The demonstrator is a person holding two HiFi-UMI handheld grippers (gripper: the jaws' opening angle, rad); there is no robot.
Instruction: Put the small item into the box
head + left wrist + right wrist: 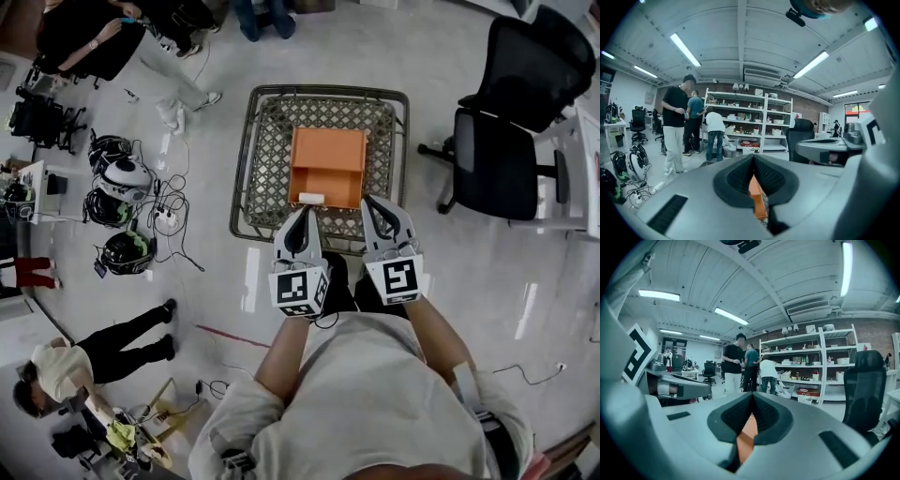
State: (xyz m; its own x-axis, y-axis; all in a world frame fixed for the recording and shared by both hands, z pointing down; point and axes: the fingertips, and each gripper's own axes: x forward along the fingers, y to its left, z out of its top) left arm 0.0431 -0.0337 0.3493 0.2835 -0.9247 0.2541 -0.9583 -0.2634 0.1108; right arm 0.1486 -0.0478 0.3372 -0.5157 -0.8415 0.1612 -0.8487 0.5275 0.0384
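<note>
An open orange box [328, 167] rests on a square wicker-topped table [267, 150]. A small white item [310, 198] lies inside the box against its near wall. My left gripper [304, 214] hangs over the table's near edge just in front of the box, jaws shut with nothing between them. My right gripper [369, 201] is beside it at the box's near right corner, also shut and empty. In the left gripper view the left gripper [753, 158] points almost level, with a strip of the orange box [758, 201] below its pads. The right gripper [752, 399] shows the box [746, 437] likewise.
Two black office chairs [511, 141] stand right of the table. Helmets [122, 178] and a power strip with cables [167, 220] lie on the floor at left. People [675, 126] stand by white shelves [750, 122] across the room.
</note>
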